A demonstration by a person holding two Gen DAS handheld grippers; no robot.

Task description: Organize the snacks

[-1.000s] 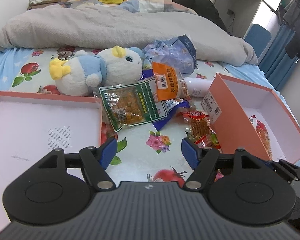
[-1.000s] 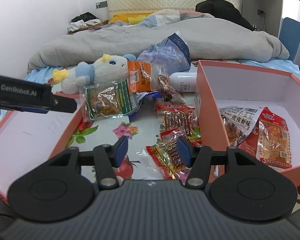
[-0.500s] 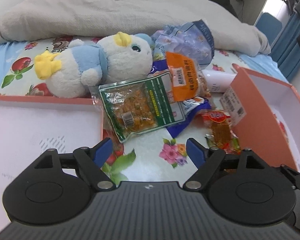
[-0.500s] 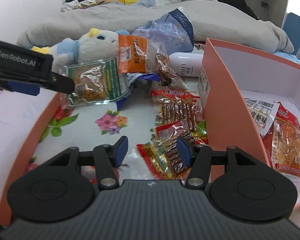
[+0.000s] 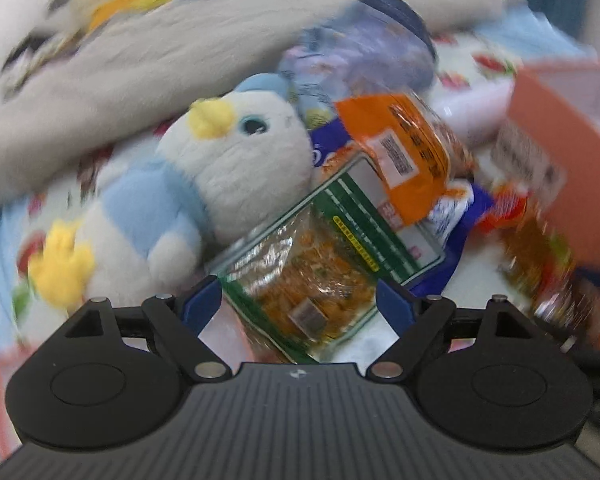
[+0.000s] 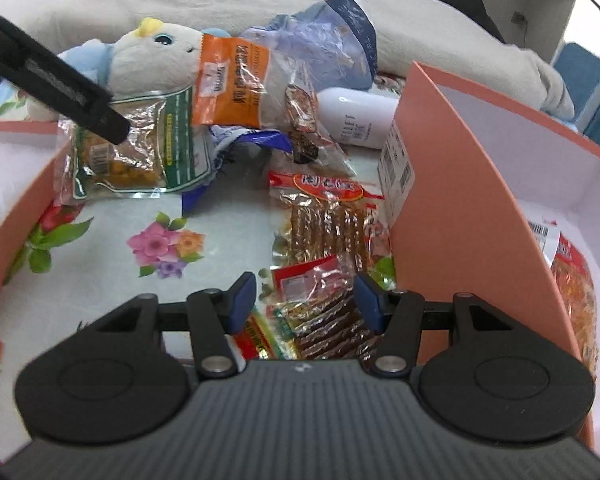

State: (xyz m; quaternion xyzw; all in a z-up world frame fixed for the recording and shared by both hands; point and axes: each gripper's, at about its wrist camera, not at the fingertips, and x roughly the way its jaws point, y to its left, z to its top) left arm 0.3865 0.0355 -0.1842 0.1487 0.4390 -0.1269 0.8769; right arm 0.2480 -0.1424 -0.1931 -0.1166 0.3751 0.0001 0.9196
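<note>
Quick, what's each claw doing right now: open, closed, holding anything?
Left claw: open, just been widening, over the green packet, not gripping.
Right claw: open, over red packet, holding nothing.

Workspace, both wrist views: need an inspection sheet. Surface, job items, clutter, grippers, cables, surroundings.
Surface: floral bedsheet, bare in the middle.
Job's things: green snack pack, orange snack pack, red snack packs on the sheet; orange box at right holds more packs.
Clutter: plush penguin, white bottle, blue plastic bag.
Grippers: left gripper open, jaws just widened, green pack between the pads, untouched; right gripper open over a red pack.
Cables: nothing seen.
Surroundings: grey duvet behind; left view blurred.
</note>
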